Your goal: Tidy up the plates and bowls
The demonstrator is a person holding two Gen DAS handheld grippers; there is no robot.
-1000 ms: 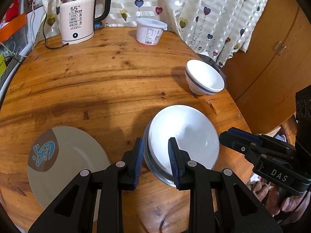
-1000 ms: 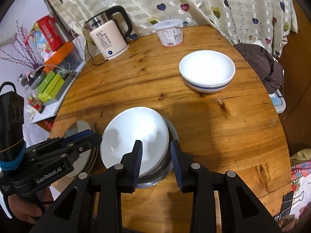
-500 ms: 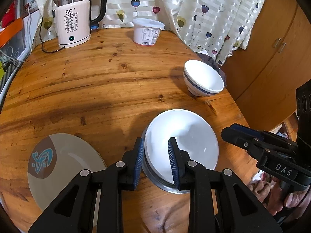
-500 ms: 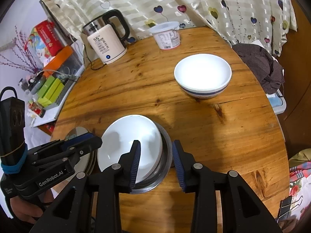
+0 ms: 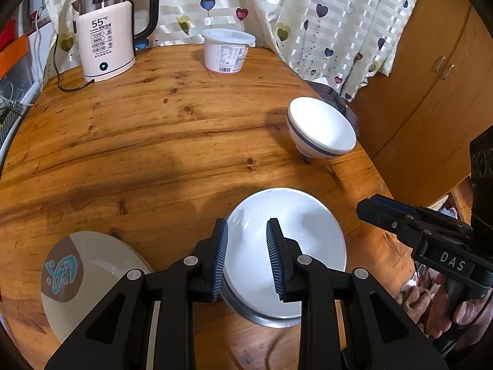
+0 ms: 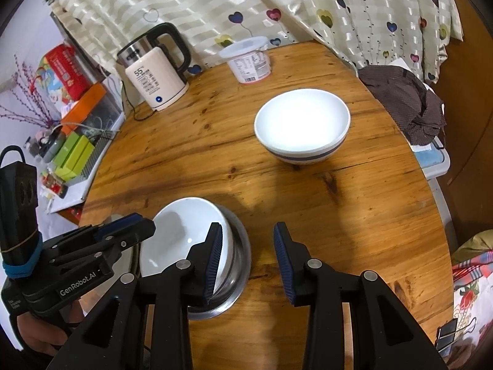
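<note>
A plain white bowl (image 5: 289, 240) sits nested in a metal bowl (image 5: 265, 319) at the table's near edge; both show in the right wrist view (image 6: 181, 234) (image 6: 238, 262). My left gripper (image 5: 246, 259) is open above the white bowl's near rim, holding nothing. My right gripper (image 6: 248, 260) is open and empty, just right of the stacked bowls. A white bowl with a blue band (image 6: 303, 126) (image 5: 320, 129) stands farther back on the right. A beige plate with a brown and blue patch (image 5: 83, 277) lies at the near left.
A cream electric kettle (image 5: 106, 40) with its cord and a white lidded tub (image 5: 226, 49) stand at the back of the round wooden table (image 5: 154, 141). Heart-print curtains hang behind. A wooden cabinet (image 5: 431, 77) stands to the right. Dark cloth (image 6: 403, 104) lies off the table's right edge.
Both grippers have drawn back and up from the stacked bowls. The right gripper has shifted right and its jaws have widened. The bowls have not moved.
</note>
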